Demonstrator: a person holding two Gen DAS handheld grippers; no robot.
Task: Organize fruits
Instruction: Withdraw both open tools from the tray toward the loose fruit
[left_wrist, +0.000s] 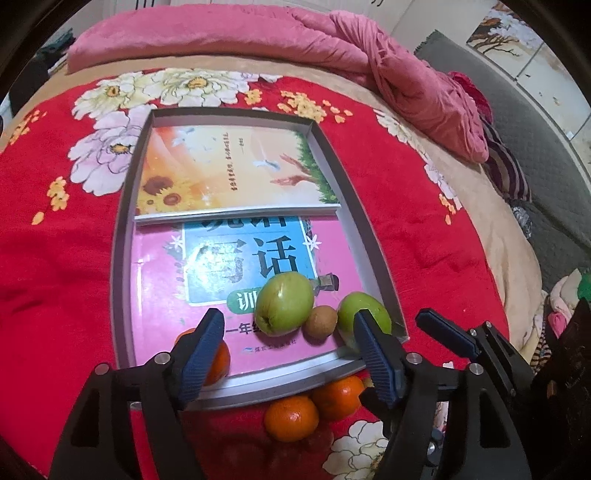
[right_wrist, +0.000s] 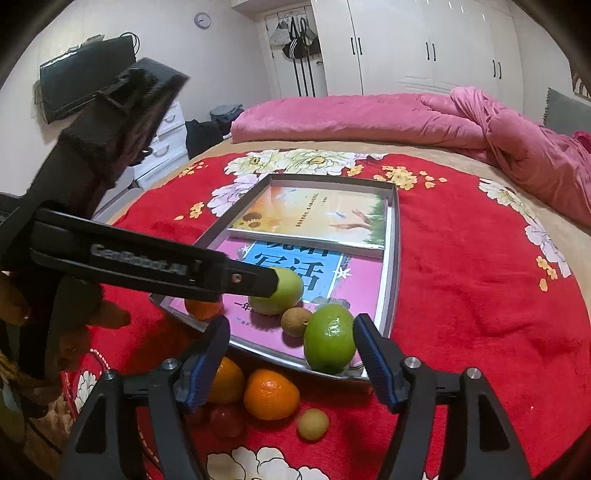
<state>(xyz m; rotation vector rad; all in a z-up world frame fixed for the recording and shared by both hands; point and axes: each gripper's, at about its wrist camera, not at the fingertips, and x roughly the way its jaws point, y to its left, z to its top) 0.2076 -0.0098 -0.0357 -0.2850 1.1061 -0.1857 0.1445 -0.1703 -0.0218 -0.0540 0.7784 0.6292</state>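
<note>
We see the left gripper (left_wrist: 288, 332) with jaws apart and holding nothing — the pale green fruit (left_wrist: 284, 303) lies in the tray (left_wrist: 120, 258) just beyond its fingertips. The right gripper (right_wrist: 291, 338) is also open; the bright green fruit (right_wrist: 328, 338) rests between its fingers, beside the right one — we cannot tell if they touch. An orange (right_wrist: 271, 394) lies below, outside the tray.

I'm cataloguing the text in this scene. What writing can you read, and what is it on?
"GenRobot.AI": side of the left claw.
"写话": blue panel of the pink book.
"一年": pink book, lower cover; the rest hidden.
Sunflower book: a line of characters, too small to read.
</note>
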